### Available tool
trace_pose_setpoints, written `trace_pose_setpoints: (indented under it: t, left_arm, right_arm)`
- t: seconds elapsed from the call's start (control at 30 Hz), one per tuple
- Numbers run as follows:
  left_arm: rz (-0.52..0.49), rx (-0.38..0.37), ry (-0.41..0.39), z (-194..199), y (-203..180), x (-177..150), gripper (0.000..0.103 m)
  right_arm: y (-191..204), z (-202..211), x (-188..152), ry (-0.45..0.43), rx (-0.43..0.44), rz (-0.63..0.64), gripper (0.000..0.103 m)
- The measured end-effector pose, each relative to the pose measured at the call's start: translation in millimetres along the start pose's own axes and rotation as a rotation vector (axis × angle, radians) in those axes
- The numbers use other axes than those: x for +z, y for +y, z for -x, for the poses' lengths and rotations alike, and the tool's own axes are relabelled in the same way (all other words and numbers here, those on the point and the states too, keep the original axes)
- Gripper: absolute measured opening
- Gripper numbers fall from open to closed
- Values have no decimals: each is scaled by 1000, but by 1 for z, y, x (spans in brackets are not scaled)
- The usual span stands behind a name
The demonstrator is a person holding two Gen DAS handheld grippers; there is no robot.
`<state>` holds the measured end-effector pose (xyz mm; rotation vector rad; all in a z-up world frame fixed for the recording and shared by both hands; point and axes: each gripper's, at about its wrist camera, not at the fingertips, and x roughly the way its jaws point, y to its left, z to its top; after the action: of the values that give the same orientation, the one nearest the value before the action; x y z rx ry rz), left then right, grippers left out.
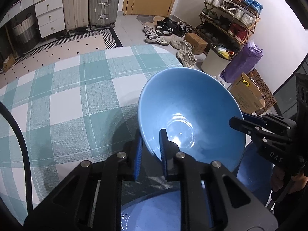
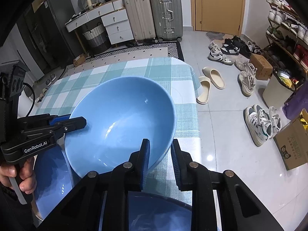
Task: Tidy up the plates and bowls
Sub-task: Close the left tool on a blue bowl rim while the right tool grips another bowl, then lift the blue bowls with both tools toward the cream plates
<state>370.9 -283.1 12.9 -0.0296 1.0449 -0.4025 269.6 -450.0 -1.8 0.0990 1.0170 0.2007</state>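
Light blue bowl (image 1: 192,113) sits tilted above the table (image 1: 57,96), which carries a teal-and-white checked cloth; it is gripped at two opposite points of its rim. Left gripper (image 1: 151,154): jaws nearly closed, one blue-padded finger inside the bowl wall and the other outside, pinching the near rim. Right gripper (image 2: 160,161): same arrangement on the other side, jaws close together with the rim clamped between the pads, one finger inside and one outside. In the left wrist view the right gripper shows at the right edge, biting the bowl's rim; in the right wrist view the left gripper enters from the left and bites the rim there, with a person's hand (image 2: 17,175) wrapped round its handle. The bowl's opening leans toward the cameras and its interior is bare and glossy. Darker blue dishes lie below it: one plate (image 2: 52,173) under the left gripper and another plate (image 2: 159,211) at the bottom edge behind the right gripper's fingers; whether the bowl's base touches either is not clear, as the fingers block that spot. Background: two suitcases (image 2: 154,13), a white drawer unit (image 2: 113,25), a shoe rack (image 1: 229,13) and loose shoes on the tiled floor.
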Motion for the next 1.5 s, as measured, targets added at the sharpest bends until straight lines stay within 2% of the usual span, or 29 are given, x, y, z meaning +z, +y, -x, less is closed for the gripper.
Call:
trace_pose_setpoints:
  t: [0.6, 1.2, 1.5]
  left_arm:
    - [-22, -23, -82, 47, -25, 1, 14]
    - [-58, -53, -166, 130, -56, -22, 14]
    - [-55, -69, -184, 168, -62, -42, 14]
  right_arm:
    - [1, 55, -3, -117, -18, 8, 23]
    - [22, 139, -24, -226, -26, 24, 23]
    - [33, 168, -38, -257, -16, 27, 23]
